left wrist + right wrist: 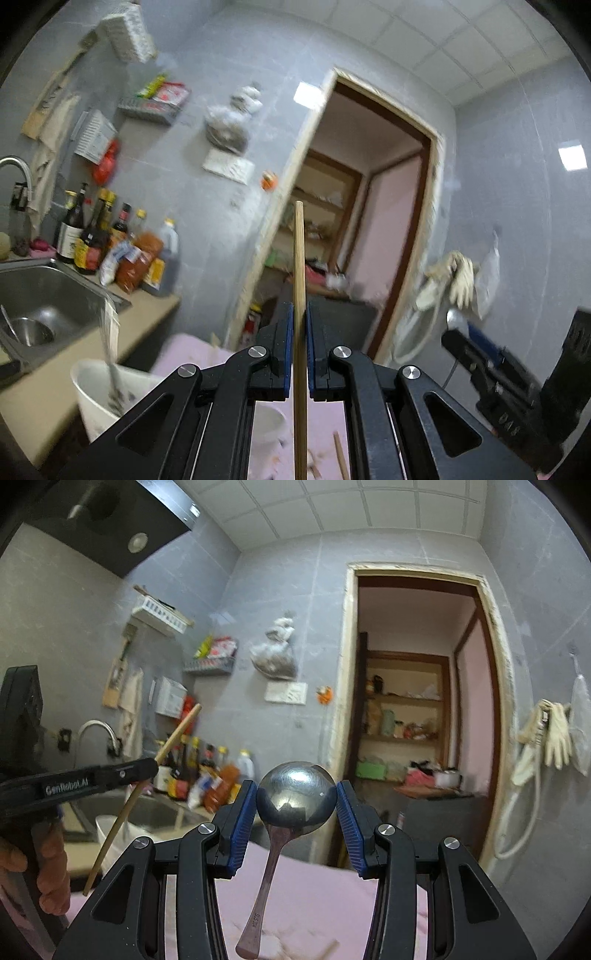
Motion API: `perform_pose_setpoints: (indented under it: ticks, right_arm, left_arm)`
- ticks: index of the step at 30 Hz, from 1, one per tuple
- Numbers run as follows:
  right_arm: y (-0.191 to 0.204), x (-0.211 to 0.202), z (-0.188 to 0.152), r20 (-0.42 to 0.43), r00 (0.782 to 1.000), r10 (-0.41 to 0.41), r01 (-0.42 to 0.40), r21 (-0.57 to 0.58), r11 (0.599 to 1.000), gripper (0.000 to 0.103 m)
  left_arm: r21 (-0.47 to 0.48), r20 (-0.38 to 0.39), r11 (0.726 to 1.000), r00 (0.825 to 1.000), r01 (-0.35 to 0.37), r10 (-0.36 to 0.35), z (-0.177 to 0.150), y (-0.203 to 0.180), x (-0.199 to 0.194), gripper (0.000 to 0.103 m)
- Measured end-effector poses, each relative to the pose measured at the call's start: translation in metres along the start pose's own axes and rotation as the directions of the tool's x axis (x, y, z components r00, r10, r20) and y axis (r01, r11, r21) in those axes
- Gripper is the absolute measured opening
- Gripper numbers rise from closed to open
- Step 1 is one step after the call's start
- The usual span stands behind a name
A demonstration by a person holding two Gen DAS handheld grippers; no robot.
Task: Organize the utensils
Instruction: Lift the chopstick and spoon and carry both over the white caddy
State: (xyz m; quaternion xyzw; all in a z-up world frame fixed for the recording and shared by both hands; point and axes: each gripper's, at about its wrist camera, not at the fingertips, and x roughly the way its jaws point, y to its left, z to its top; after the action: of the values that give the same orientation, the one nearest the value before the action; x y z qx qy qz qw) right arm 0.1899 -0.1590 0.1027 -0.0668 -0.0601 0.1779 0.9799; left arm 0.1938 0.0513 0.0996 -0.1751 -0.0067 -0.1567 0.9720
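Chopstick (pixel 299 295) between left jaws; spoon (pixel 295 797) between right jaws; sink (pixel 44 291) left.

We see a steel sink (pixel 55 291) with a curved tap (pixel 18 166), sauce bottles (pixel 107 243) crowded on the counter (pixel 147 314) beside it, a pink cloth (pixel 314 886) below, an open doorway (pixel 417 716) onto pantry shelves (pixel 402 716), and pale gloves (pixel 554 734) hanging on the grey wall.

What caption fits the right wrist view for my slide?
Right claw grips a steel spoon by its bowl; left claw holds a chopstick beside it.
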Motion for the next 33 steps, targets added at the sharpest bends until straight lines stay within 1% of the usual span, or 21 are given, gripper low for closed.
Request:
perform_pose_setpoints:
  ticks: [2,4,7,10,13,18,23,25,30,33]
  right_arm:
    - [0.007,0.012,0.006,0.009,1.000,0.029,-0.029,0.021,0.999,0.042]
    - [0.018,0.026,0.011,0.020,0.998,0.057,-0.058,0.042,0.997,0.042]
    - [0.031,0.042,0.014,0.033,0.996,0.081,-0.082,0.054,0.995,0.042]
    - [0.045,0.059,0.014,0.041,0.995,0.093,-0.095,0.060,0.994,0.042]
    - [0.058,0.074,0.009,0.040,0.995,0.093,-0.095,0.054,0.994,0.042]
    - [0.068,0.089,-0.007,0.031,0.997,0.070,-0.072,0.062,0.995,0.042]
    - [0.072,0.101,-0.023,-0.004,0.998,0.067,-0.067,0.075,0.995,0.042]
    - [0.072,0.103,-0.028,-0.019,0.997,0.071,-0.070,0.080,0.994,0.042]
    - [0.076,0.106,-0.040,-0.053,0.995,0.087,-0.083,0.077,0.994,0.042]
    - [0.079,0.107,-0.046,-0.073,0.993,0.096,-0.091,0.070,0.993,0.042]
  left_arm:
    - [-0.019,0.030,1.000,0.999,-0.017,0.018,0.016,0.016,-0.003,0.004]
    - [-0.016,0.070,0.999,0.996,-0.047,0.048,0.028,0.030,-0.006,0.004]
    - [-0.021,0.128,0.994,0.986,-0.107,0.109,0.039,0.055,-0.006,0.004]
    - [-0.058,0.162,0.986,0.973,-0.158,0.166,0.041,0.079,-0.003,0.004]
    - [-0.075,0.183,0.977,0.960,-0.202,0.212,0.037,0.097,0.002,0.004]
    - [-0.060,0.194,0.954,0.934,-0.293,0.299,0.023,0.112,0.019,0.004]
    - [-0.050,0.191,0.945,0.926,-0.324,0.327,0.007,0.113,0.027,0.004]
    - [-0.042,0.197,0.939,0.919,-0.341,0.343,0.000,0.110,0.027,0.004]
    - [-0.027,0.176,0.936,0.921,-0.350,0.349,-0.014,0.108,0.028,0.004]
    - [-0.009,0.152,0.937,0.925,-0.350,0.347,-0.023,0.105,0.029,0.004]
